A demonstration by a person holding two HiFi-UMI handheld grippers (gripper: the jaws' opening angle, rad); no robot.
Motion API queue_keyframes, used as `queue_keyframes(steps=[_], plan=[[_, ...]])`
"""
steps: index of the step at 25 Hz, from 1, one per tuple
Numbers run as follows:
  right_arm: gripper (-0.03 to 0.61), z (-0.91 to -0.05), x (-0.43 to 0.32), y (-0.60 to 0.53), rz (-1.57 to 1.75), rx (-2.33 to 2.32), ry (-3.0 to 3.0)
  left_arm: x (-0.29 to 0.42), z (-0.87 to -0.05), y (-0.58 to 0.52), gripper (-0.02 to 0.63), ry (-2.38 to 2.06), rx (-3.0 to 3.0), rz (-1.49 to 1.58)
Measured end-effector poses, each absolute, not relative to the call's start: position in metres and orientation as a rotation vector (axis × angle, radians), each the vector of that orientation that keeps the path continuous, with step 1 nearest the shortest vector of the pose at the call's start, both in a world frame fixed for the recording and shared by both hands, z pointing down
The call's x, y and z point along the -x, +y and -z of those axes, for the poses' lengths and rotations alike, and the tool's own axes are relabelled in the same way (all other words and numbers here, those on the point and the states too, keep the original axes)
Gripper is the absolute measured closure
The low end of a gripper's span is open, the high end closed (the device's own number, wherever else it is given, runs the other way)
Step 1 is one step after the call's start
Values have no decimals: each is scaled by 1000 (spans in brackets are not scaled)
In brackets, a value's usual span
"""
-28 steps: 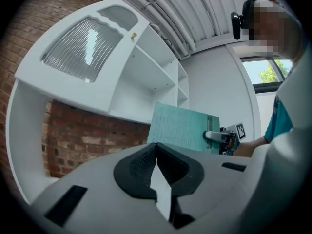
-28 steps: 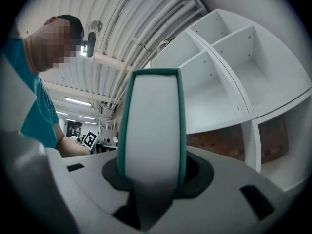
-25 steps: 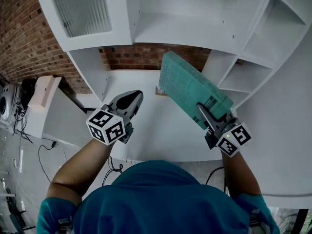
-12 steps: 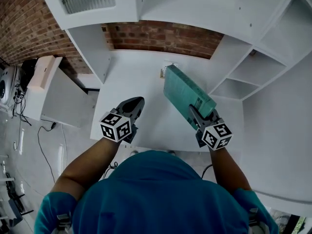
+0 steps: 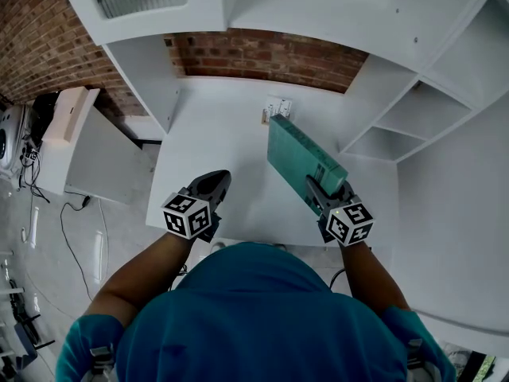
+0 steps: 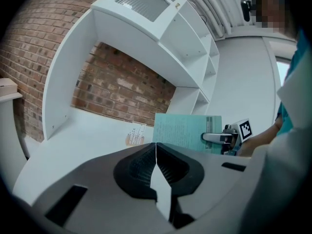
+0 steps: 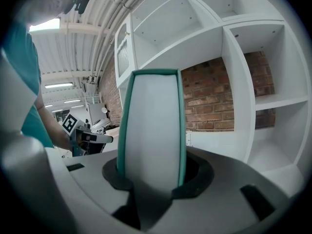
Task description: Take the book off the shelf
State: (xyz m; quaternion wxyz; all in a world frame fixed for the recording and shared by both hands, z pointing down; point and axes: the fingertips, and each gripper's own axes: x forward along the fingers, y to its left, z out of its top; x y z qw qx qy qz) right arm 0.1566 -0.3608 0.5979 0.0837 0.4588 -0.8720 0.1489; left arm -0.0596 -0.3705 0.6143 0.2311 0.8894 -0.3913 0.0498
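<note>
A thick teal book [image 5: 301,156] with white page edges [image 7: 152,130] is off the shelf, held above the white desk surface [image 5: 215,142]. My right gripper [image 5: 324,191] is shut on the book's near end, with its jaws pressing both covers. In the left gripper view the book [image 6: 187,131] shows flat-on with the right gripper [image 6: 220,137] clamped on it. My left gripper [image 5: 208,189] hovers over the desk to the left of the book, shut with nothing in it; its pads [image 6: 155,161] meet.
White shelf compartments [image 5: 406,118] rise at the right and above, in front of a brick wall [image 5: 270,58]. A small card holder [image 5: 274,110] stands on the desk beyond the book. A white cabinet [image 5: 83,161] and cables lie at the left.
The book has come lower and nearer to me in the right gripper's hold, away from the shelf compartments. The left gripper has drawn back a little toward me.
</note>
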Motion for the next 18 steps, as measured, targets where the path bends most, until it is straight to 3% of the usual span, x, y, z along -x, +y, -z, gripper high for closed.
queue_keyframes(steps=[18], plan=[[416, -612, -156, -374, -488, -1351, -2587, 64, -626, -380, 594, -1093, -2447, -170]])
